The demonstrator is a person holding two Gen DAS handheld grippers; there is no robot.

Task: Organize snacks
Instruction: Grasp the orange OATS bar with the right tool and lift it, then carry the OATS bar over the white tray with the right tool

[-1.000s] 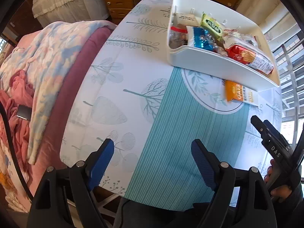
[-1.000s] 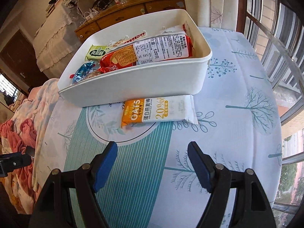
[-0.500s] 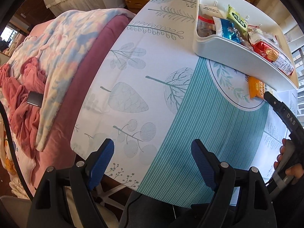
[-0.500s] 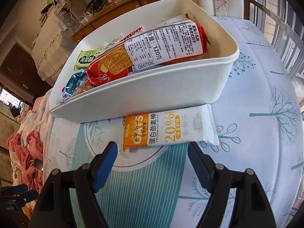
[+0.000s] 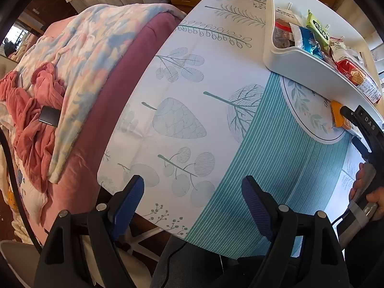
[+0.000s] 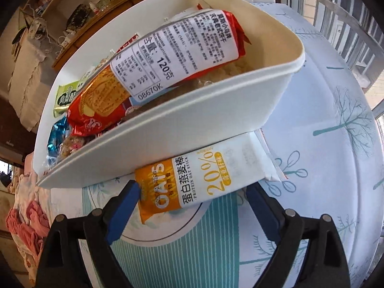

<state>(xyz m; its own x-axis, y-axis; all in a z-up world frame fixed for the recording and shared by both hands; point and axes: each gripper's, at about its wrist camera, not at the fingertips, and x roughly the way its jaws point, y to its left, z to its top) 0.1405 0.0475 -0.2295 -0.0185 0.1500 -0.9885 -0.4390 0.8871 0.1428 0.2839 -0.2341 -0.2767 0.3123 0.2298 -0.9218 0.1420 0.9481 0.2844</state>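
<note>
Right wrist view: the right tongs (image 6: 192,198) are now much closer to the oat bar packet (image 6: 204,180) than a second ago, and their jaws are opening, with the packet's orange end between the blue pads but not pressed. The packet lies flat on the bench (image 6: 336,168), touching the near wall of the white bin (image 6: 192,129). Behind that wall the red biscuit pack (image 6: 153,76) and other snacks are already inside. I judge the packet is the last loose snack and a grasp comes next. In the left wrist view the left tongs (image 5: 192,199) hang wide open and empty over the bench edge, beside the bed (image 5: 72,72).
</note>
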